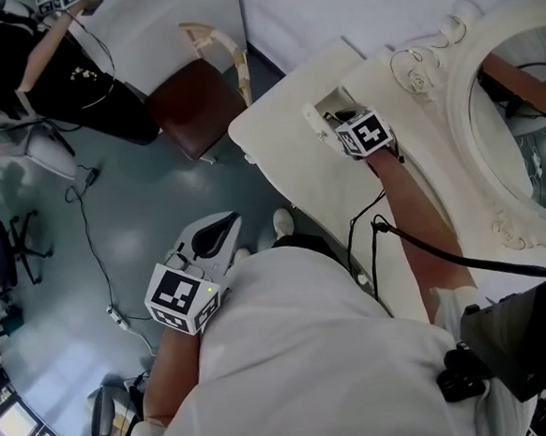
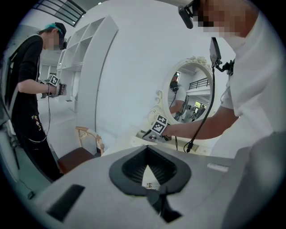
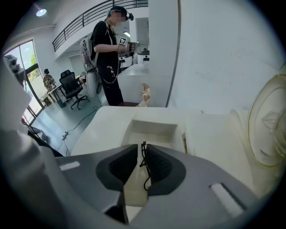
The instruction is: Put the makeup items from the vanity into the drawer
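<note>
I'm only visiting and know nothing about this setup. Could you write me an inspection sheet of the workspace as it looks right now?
Surface: cream vanity top, bare where it shows; ornate mirror behind it.
Job's things: drawer stands open; no makeup item can be made out in it.
Clutter: nothing seen.
Grippers: right gripper is over the drawer with its jaws slightly apart and a thin dark strand between them. Left gripper is held aside above the floor, jaws together, empty.
Cables: thick black cable runs along the right arm; thin cable on the floor.
Surroundings: chair with a brown seat; a second person in black stands nearby.
</note>
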Motion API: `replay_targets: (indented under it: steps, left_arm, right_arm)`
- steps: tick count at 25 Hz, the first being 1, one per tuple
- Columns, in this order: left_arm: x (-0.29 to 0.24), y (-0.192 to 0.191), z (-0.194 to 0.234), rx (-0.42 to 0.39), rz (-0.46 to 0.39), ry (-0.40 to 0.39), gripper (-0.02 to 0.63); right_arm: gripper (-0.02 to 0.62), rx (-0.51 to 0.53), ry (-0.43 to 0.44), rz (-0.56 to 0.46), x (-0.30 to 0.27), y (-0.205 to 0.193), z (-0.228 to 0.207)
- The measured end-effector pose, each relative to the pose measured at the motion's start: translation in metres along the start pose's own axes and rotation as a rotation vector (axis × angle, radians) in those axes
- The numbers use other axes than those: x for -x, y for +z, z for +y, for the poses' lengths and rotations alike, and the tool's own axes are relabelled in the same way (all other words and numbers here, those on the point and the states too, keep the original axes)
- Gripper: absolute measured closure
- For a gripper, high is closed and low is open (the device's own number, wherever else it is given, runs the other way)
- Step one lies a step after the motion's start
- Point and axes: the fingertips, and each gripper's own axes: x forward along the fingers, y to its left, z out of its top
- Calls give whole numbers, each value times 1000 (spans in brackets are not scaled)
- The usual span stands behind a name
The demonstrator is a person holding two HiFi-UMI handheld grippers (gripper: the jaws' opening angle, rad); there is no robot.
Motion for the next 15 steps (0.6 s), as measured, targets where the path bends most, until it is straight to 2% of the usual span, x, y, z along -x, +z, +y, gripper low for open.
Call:
replay_targets:
  steps: [8, 15]
  left_arm:
    - [17, -4, -6, -40, -1, -74, 603]
    - [49, -16, -12, -94, 1, -159, 603]
  right_arm:
    - [538, -68, -82, -130, 48, 0, 21]
    - [594, -167, -102, -266, 102, -17, 97]
